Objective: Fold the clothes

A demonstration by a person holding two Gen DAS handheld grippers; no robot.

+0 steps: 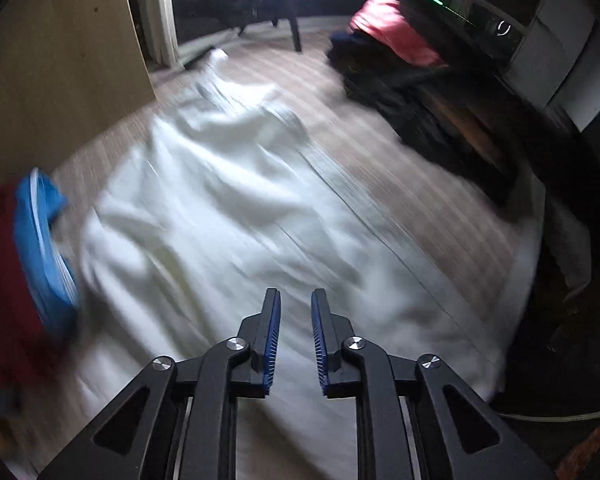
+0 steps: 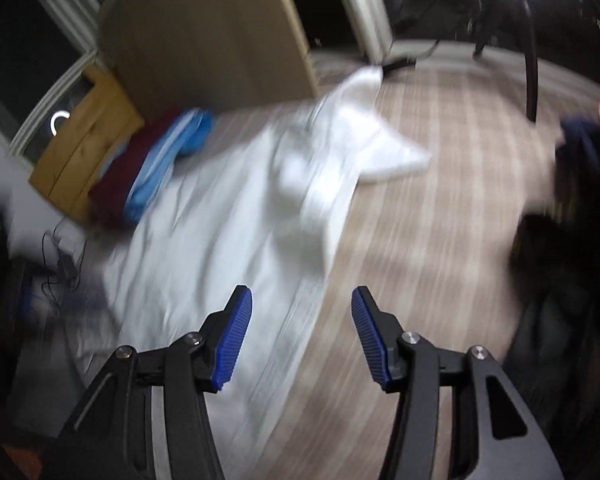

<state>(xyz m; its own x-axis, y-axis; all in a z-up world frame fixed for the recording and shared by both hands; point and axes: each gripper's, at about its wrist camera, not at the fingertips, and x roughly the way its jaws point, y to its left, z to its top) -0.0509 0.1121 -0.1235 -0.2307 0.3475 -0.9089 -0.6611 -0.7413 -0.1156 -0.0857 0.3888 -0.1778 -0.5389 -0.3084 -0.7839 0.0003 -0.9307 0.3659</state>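
A white garment [image 1: 220, 216] lies spread and wrinkled on the wooden floor, one sleeve reaching to the far end. It also shows in the right wrist view [image 2: 236, 216], left of centre. My left gripper [image 1: 296, 300] hovers over the garment's near part, its jaws a little apart and empty. My right gripper [image 2: 302, 300] is wide open and empty above the garment's right edge and the bare floor. Both views are motion-blurred.
A stack of folded clothes, red and blue [image 1: 32, 256], sits left of the garment, also in the right wrist view [image 2: 156, 160]. A dark pile with a pink item [image 1: 392, 32] lies at the right. A wooden panel [image 2: 204, 36], wooden box [image 2: 80, 152] and chair legs [image 2: 532, 76] stand behind.
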